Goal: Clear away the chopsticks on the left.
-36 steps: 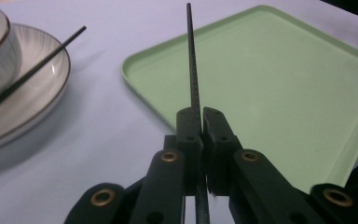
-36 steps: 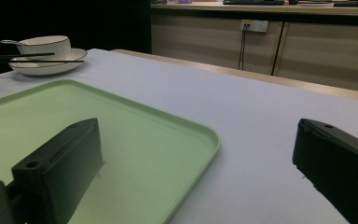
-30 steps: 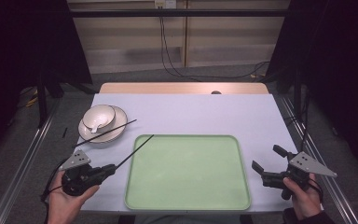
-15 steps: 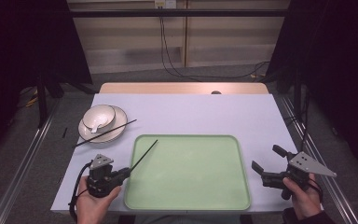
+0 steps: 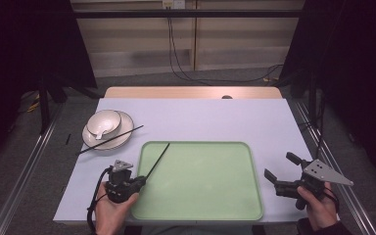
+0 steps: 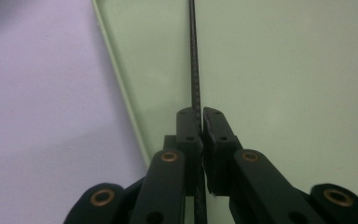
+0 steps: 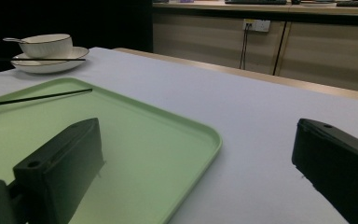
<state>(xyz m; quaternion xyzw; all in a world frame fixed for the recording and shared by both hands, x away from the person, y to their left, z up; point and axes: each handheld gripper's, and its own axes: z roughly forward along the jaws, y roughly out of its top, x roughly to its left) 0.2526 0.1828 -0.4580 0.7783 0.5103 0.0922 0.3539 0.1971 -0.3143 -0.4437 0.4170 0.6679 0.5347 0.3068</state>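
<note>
The left gripper (image 6: pixel 200 119) has its two black jaws pressed together on a thin black chopstick (image 6: pixel 194 60), which runs out straight ahead from between the pads (image 6: pixel 187 126) and also passes back down between the jaw arms toward the hand. In the left gripper view the chopstick extends away over the pale green tray (image 6: pixel 284 70), with the tray's raised left rim slanting just beside the jaws and the light tablecloth (image 6: pixel 42 93) beyond that rim. In the high view the left gripper (image 5: pixel 139 180) sits at the tray's near left corner, held in the person's left hand (image 5: pixel 110 208), and the held chopstick (image 5: pixel 157 159) slants up and to the right from the jaws, above the left part of the tray (image 5: pixel 200 215), its free tip close to the tray's far left rim. Farther out, at the table's left side, a second black chopstick (image 5: pixel 110 140) lies across the rim of a white saucer (image 5: pixel 92 139), which carries a white bowl (image 5: pixel 104 121) with a spoon (image 5: pixel 99 134) in it; one end of that chopstick reaches past the saucer onto the tablecloth. The right gripper (image 5: pixel 280 172) is held in the person's right hand (image 5: pixel 318 210) just off the tray's near right corner, above the tablecloth. Its jaws stand wide apart with nothing between them, and in the right gripper view the tray's rounded corner (image 7: pixel 209 140) and bare cloth lie in the gap.
</note>
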